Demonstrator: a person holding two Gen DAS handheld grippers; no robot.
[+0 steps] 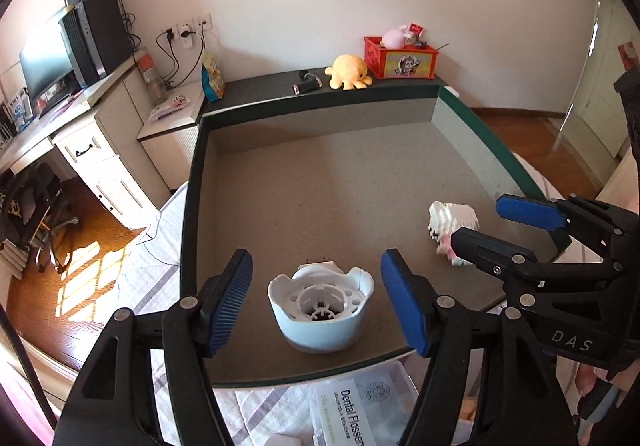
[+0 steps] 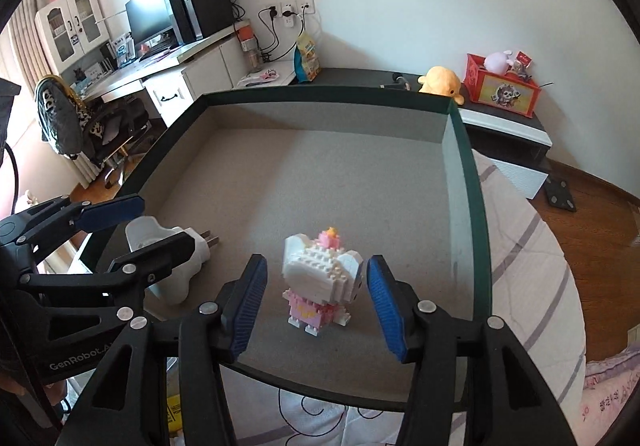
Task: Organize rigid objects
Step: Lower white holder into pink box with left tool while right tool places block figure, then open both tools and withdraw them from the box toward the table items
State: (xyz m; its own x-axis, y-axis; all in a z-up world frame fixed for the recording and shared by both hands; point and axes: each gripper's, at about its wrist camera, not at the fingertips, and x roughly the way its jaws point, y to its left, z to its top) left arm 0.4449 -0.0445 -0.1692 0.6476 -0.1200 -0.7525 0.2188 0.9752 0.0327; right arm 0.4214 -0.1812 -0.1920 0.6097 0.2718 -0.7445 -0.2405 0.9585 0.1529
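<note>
Right in front of your left gripper [image 1: 316, 302] sits the pale blue and white plastic plug-in gadget [image 1: 321, 314], on the near edge of the big grey tray [image 1: 320, 173]. It lies between the two blue pads, and its metal prongs point away from you. The pads stand wide apart and do not touch it, so that hand holds nothing.

Your right gripper [image 2: 316, 302] faces the little white and pink toy-brick cat figure [image 2: 320, 282], which stands upright between its pads. Those pads are open too, with a gap on each side. Each toy is closest to its own hand, so you could just squeeze straight in or pull back.
</note>
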